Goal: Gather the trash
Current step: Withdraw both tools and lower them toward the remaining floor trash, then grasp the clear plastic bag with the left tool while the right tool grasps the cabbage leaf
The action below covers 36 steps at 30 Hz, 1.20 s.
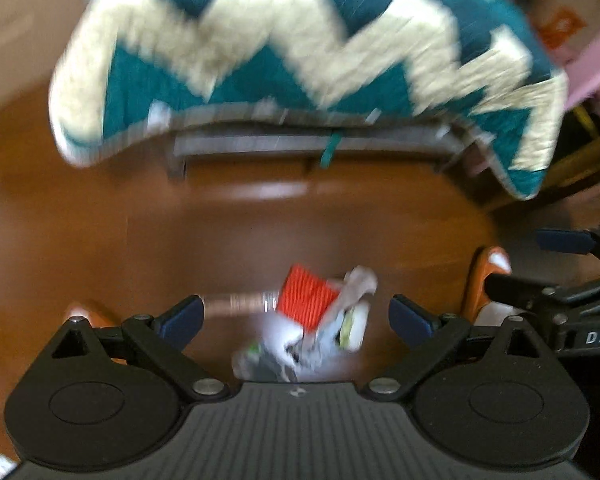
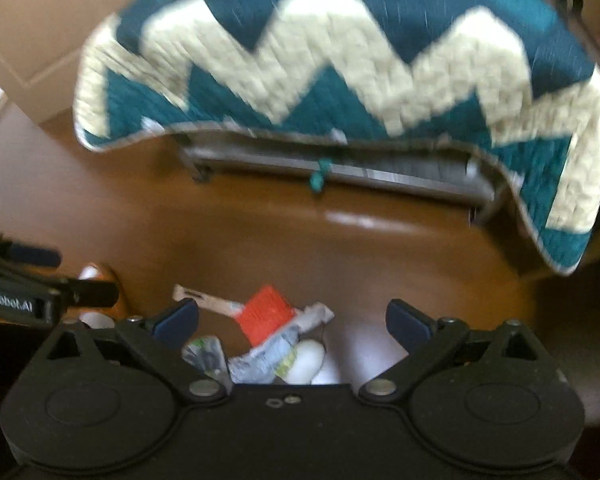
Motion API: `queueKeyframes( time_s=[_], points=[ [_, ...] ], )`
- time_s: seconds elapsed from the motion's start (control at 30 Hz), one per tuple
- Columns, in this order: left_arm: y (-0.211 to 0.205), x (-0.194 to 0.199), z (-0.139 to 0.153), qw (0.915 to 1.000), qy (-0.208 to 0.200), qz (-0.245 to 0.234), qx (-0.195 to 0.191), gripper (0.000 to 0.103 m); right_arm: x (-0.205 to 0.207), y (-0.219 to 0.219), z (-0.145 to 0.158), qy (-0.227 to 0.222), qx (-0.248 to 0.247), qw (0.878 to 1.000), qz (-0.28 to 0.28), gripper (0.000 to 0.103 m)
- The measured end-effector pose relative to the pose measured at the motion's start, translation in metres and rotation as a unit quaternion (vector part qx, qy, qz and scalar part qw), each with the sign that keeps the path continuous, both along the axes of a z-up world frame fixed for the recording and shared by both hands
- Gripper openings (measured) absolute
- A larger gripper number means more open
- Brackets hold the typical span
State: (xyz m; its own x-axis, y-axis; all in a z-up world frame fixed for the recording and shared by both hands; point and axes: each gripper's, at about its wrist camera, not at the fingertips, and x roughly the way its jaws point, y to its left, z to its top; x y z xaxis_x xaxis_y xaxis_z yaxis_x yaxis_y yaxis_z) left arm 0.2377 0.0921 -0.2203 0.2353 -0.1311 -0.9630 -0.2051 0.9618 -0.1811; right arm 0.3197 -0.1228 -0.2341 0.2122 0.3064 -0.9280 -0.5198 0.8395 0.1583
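Down on the brown glossy floor (image 1: 100, 240) lies a small heap of crumpled trash (image 1: 320, 320): an orange-red ribbed carton piece (image 2: 264, 314), grey-and-white crinkled wrappers (image 2: 260, 360), a pale paper strip (image 2: 208, 300) and something white and rounded (image 2: 306, 360). The heap sits well in front of the teal-and-cream zigzag quilt (image 1: 260, 48) that hangs over a low grey bed frame (image 1: 300, 144), and I take that quilt as my landmark.

Both tools point steeply down at the heap. The left gripper (image 1: 296, 316) has its dark blue fingers (image 1: 182, 320) spread about as wide as they go, holding nothing, with the heap showing between and below them. The right gripper (image 2: 292, 320) stands the same way, wide apart and empty, its fingers (image 2: 408, 324) flanking the same pile. An orange rounded object (image 1: 482, 276) lies beside the heap, on the side away from the quilt's left corner; blur keeps me from saying what it is.

To do this reach well, I would pick one piece per gripper so the two do not crowd each other, come down until the fingers straddle it, and close on a bulky fold, not a flat edge. The loose wrappers will likely slip or scatter if nudged.

Counted: two grippers, one quilt, one bed frame, one heap of perhaps five scraps; blur keeps the count rough.
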Motion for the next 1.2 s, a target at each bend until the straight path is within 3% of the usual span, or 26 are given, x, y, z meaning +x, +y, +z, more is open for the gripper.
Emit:
queueKeyframes(
  time_s=[0.13, 0.33, 0.5, 0.7, 0.8, 0.93, 1.2],
  points=[
    [0.004, 0.004, -0.062, 0.9954, 0.077, 0.057, -0.004, 0.099, 0.009, 0.003, -0.053, 0.052, -0.03, 0.998, -0.007, 0.099],
    [0.009, 0.011, -0.135, 0.9782, 0.17, 0.118, -0.015, 0.099, 0.016, 0.005, -0.131, 0.142, -0.061, 0.988, -0.022, 0.096],
    [0.004, 0.008, -0.19, 0.9613, 0.232, 0.147, -0.023, 0.099, 0.016, 0.01, -0.184, 0.186, -0.088, 0.979, -0.002, 0.092],
    [-0.002, -0.001, -0.246, 0.9438, 0.284, 0.167, -0.03, 0.099, 0.013, 0.021, -0.227, 0.195, -0.101, 0.973, 0.065, 0.09],
    [-0.002, -0.008, -0.269, 0.9352, 0.304, 0.18, -0.032, 0.099, 0.011, 0.03, -0.238, 0.176, -0.088, 0.975, 0.106, 0.09],
    [0.002, -0.017, -0.299, 0.9209, 0.33, 0.204, -0.04, 0.099, 0.006, 0.041, -0.262, 0.17, -0.102, 0.965, 0.175, 0.09],
    [0.011, -0.031, -0.337, 0.9019, 0.342, 0.254, -0.069, 0.098, 0.008, 0.042, -0.295, 0.182, -0.088, 0.963, 0.181, 0.092]
  ],
)
